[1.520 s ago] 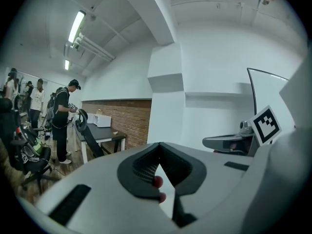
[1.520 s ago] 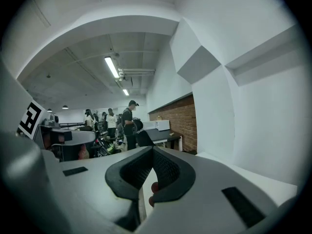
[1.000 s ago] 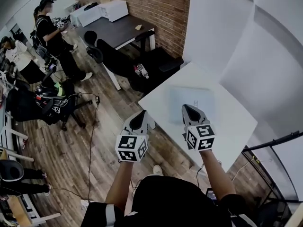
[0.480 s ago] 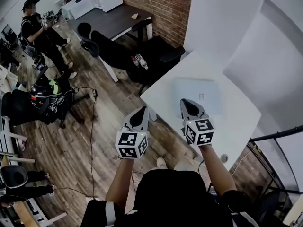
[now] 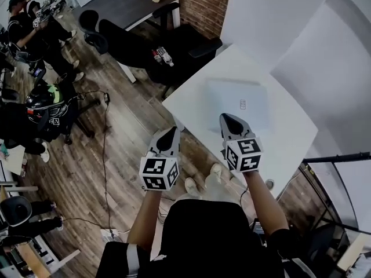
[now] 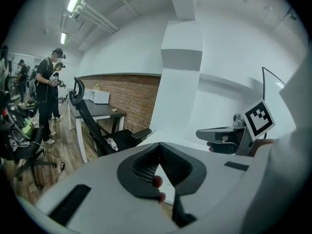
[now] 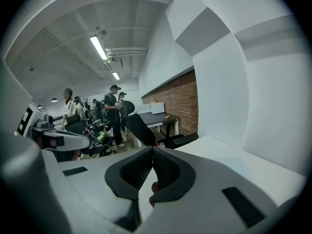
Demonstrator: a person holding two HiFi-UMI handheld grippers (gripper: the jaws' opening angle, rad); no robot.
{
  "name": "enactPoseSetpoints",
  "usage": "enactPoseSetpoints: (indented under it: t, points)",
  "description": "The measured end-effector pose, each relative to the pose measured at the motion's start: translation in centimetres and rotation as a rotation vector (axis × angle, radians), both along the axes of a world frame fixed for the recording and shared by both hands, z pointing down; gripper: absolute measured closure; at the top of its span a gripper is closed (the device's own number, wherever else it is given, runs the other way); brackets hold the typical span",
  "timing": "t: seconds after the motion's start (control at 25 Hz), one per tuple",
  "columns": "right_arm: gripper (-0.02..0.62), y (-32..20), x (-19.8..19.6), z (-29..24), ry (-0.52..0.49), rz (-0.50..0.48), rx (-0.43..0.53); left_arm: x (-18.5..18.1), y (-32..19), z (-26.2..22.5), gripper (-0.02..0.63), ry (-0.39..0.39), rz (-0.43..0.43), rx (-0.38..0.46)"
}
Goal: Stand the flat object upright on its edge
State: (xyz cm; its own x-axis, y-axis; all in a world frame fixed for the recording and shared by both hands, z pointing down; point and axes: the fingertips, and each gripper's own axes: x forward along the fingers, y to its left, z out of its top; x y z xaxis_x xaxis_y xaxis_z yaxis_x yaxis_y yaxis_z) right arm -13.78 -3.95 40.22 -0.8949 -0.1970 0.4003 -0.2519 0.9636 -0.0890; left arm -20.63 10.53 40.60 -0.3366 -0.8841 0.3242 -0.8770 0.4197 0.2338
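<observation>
Nothing is done yet: the pale, thin rectangular board (image 5: 237, 100) lies flat on the white table (image 5: 293, 141), untouched. The left gripper (image 5: 168, 138) and right gripper (image 5: 232, 123) hover nearby, jaws closed, empty.

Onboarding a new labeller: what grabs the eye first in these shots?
Two marker-cube grippers fill the centre: left gripper and right gripper, both shut and empty, at the near edge of the white table. Beyond the right one, a pale flat object lies flat on that table. People stand on the wood floor, upper left.
</observation>
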Motion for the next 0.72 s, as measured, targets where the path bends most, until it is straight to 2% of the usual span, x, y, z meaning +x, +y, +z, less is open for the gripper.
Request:
enactPoseSetpoints:
  t: [0.32, 0.72]
  points:
    - [0.555, -4.1, 1.9, 3.4, 0.096, -0.023, -0.015, 1.4, -3.9, 2.9, 0.595, 0.070, 0.003, -0.021]
    - [0.555, -9.0, 4.5, 7.5, 0.198, -0.003, -0.049, 4.0, -9.7, 6.7, 0.595, 0.123, 0.079, -0.073]
